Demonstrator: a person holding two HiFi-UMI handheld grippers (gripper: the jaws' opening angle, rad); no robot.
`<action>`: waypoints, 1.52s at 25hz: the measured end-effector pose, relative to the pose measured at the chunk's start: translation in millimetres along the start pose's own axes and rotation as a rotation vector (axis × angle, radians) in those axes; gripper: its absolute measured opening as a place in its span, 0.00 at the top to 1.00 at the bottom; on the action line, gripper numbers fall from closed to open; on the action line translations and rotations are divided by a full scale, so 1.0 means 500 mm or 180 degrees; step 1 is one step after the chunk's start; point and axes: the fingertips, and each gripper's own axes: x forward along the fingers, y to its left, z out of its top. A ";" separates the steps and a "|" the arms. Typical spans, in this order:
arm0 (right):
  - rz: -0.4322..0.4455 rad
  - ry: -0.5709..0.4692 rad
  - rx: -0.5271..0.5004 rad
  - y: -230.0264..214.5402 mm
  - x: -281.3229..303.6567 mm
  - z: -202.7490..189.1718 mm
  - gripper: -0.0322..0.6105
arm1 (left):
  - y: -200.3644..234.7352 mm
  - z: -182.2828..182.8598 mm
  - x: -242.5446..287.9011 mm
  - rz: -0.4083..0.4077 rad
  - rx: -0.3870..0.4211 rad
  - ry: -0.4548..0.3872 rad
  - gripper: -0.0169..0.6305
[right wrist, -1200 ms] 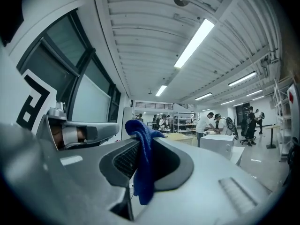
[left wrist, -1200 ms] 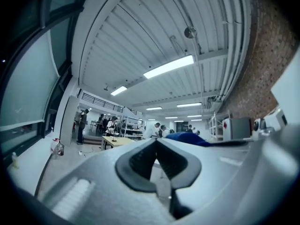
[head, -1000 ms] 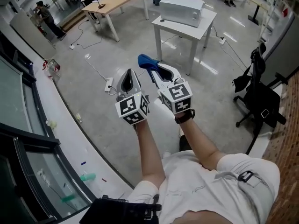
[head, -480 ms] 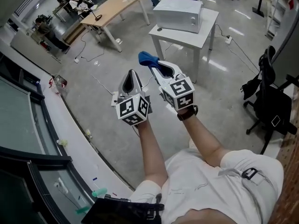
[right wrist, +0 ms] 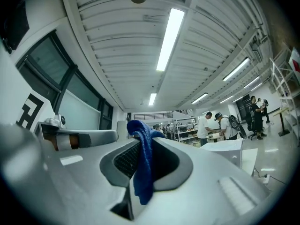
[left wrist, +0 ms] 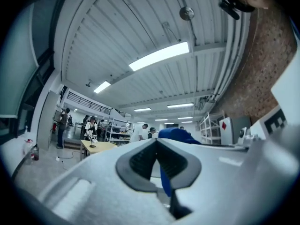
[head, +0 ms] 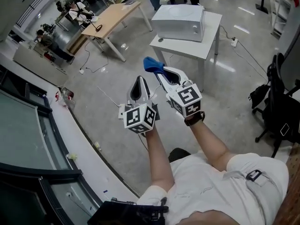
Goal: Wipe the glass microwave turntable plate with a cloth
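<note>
I hold both grippers up in front of me over the grey floor. My right gripper (head: 157, 69) is shut on a blue cloth (head: 151, 63), which bunches out past the jaw tips. In the right gripper view the cloth (right wrist: 143, 172) hangs down between the closed pads of that gripper (right wrist: 140, 146). Beside it my left gripper (head: 139, 79) is shut with nothing in it; its jaws (left wrist: 157, 142) meet at the tip. A white microwave (head: 180, 20) stands on a white table (head: 208, 43) ahead. No glass turntable plate shows in any view.
A wooden desk (head: 112, 15) stands at the far left with people around it. A black office chair (head: 277, 109) is at the right. Cables (head: 101, 69) lie on the floor. A curved ledge and glass wall (head: 28, 125) run along the left.
The microwave table has come nearer and larger as I walk toward it. Both grippers keep their pose, and the cloth stays clamped in the right one.
</note>
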 end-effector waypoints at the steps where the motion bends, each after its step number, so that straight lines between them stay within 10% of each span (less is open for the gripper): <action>1: -0.0038 -0.0020 0.0010 -0.011 0.006 -0.006 0.86 | 0.003 -0.011 0.015 0.0023 0.0083 0.0027 0.97; 11: -0.0476 -0.0152 -0.0370 -0.178 0.139 0.024 0.86 | 0.030 -0.007 0.262 -0.0274 0.0280 -0.0327 0.97; 19: -0.0563 -0.0016 -0.0370 -0.150 0.323 -0.032 0.86 | 0.163 0.052 0.311 -0.0572 0.0169 -0.0676 0.97; 26: -0.0648 0.0031 -0.0357 -0.156 0.395 -0.065 0.86 | 0.282 -0.030 0.371 -0.0530 0.0081 -0.0393 0.97; 38: -0.0724 0.0057 -0.0267 -0.305 0.459 -0.089 0.86 | 0.244 -0.108 0.535 -0.0651 -0.0013 -0.0093 0.97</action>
